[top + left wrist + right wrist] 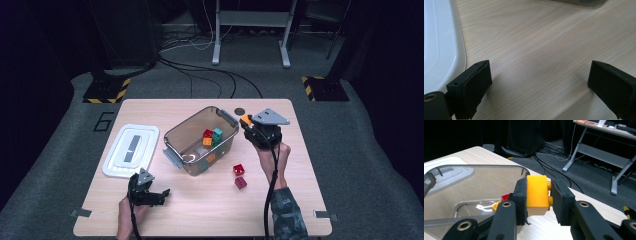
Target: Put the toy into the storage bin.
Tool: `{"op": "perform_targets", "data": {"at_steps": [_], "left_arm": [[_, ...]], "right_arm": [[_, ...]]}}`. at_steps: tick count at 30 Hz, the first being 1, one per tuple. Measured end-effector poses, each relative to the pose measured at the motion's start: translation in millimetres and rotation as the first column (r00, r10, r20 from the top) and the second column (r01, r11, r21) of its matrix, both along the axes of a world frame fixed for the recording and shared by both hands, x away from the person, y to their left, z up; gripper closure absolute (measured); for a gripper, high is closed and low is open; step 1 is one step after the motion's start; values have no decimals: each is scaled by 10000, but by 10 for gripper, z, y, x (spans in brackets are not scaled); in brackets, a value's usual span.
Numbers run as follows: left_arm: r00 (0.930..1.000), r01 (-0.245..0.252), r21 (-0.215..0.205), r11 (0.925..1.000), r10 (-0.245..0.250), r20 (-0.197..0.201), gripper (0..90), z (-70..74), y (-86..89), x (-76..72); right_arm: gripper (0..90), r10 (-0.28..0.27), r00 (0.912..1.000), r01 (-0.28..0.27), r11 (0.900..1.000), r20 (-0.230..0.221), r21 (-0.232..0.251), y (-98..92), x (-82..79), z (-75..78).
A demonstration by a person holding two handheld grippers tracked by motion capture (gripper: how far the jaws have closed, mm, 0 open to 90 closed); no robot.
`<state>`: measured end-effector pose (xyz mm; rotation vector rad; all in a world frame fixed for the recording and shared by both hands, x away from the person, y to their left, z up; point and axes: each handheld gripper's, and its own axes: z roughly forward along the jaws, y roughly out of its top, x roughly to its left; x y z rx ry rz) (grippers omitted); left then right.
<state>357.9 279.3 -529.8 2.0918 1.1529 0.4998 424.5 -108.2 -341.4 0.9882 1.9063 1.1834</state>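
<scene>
here, my right gripper (537,195) clamps a yellow brick (537,195) at the clear bin's (200,141) far rim, while my left gripper (539,85) rests wide open on the counter (536,45).

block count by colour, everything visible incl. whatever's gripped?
Red: 3, two on the table, one in the bin
Orange: 2, one in the bin, one held in the right gripper
Teal: 1, in the bin
Total: 6
</scene>
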Motion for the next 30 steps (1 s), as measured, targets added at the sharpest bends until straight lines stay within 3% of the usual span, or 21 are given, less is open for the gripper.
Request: {"op": "perform_targets", "data": {"at_steps": [15, 30], "left_arm": [[10000, 6, 7, 10000, -6, -3, 48, 0, 1, 0], [10000, 5, 7, 10000, -5, 0, 48, 0, 1, 0]], "right_arm": [[668, 368, 9993, -368, 9993, -19, -66, 230, 247, 7], [669, 611, 9967, -615, 9981, -524, -47, 419, 487, -118]]}}
